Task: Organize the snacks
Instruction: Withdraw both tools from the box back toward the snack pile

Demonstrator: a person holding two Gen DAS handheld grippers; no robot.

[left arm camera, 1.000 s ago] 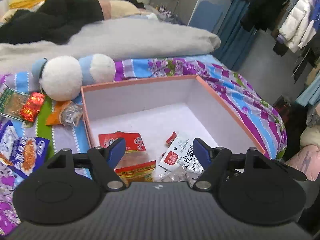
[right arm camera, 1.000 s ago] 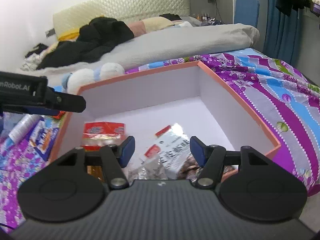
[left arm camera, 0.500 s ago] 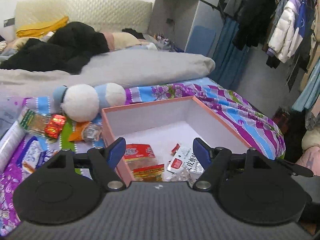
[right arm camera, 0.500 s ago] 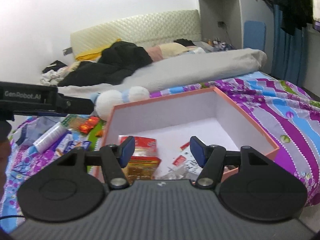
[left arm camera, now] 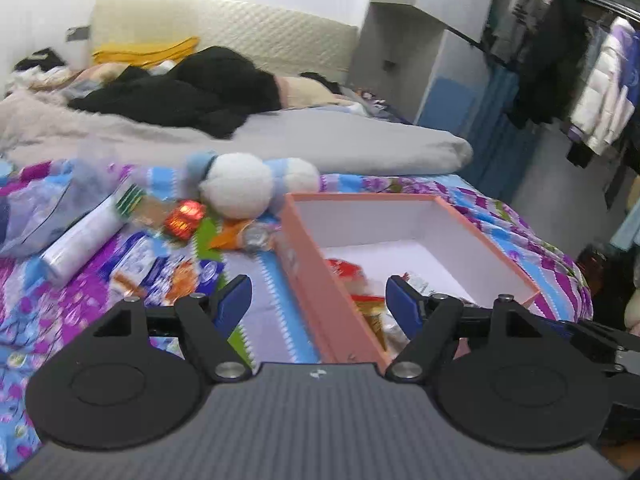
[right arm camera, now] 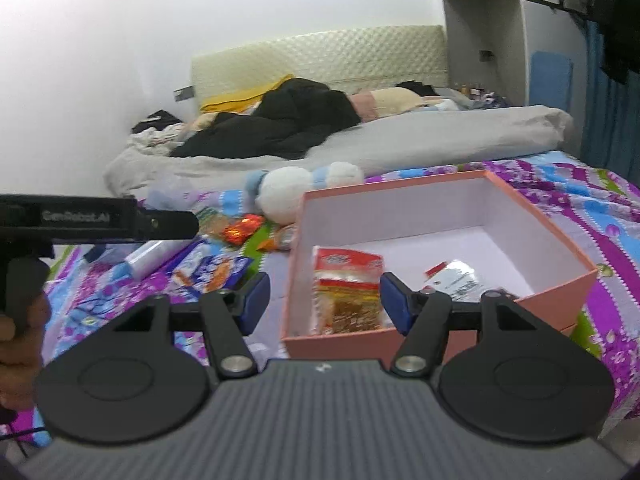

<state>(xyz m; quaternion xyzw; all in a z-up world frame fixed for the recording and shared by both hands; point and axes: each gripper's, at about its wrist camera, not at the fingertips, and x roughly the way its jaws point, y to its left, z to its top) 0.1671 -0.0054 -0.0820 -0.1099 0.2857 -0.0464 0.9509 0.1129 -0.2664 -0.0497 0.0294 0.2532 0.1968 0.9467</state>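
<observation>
Left gripper (left arm camera: 318, 306) hangs spread wide with nothing between its blue pads, straddling the near left wall of the pink box (left arm camera: 320, 280), so any straight push forward risks a finger catching that cardboard edge and shoving the whole box along the bedspread (left arm camera: 264, 320). Right gripper (right arm camera: 322, 298) is just as wide apart and just as empty, poised above the box's near wall. Inside the box, a red-and-yellow snack packet (right arm camera: 347, 292) lies flat against the left side, and a white-and-silver snack packet (right arm camera: 454, 276) sits to its right, both low on the white floor. Out on the bedspread to the left, the loose snacks wait: a blue-and-white snack bag (left arm camera: 182, 276), a white tube-shaped pack (left arm camera: 82, 240), a shiny red wrapper (left arm camera: 185, 218) and an orange wrapper (left arm camera: 240, 236) near the plush toy (left arm camera: 248, 188). My read is that the left side goes for one of those next, and the danger is plain: crinkly, flat foil on soft fabric gives the fingers little to bite, so a pinch may grab bedspread too, or slip off. The left view is blurred, so the exact lie of the packs is hard to judge.
</observation>
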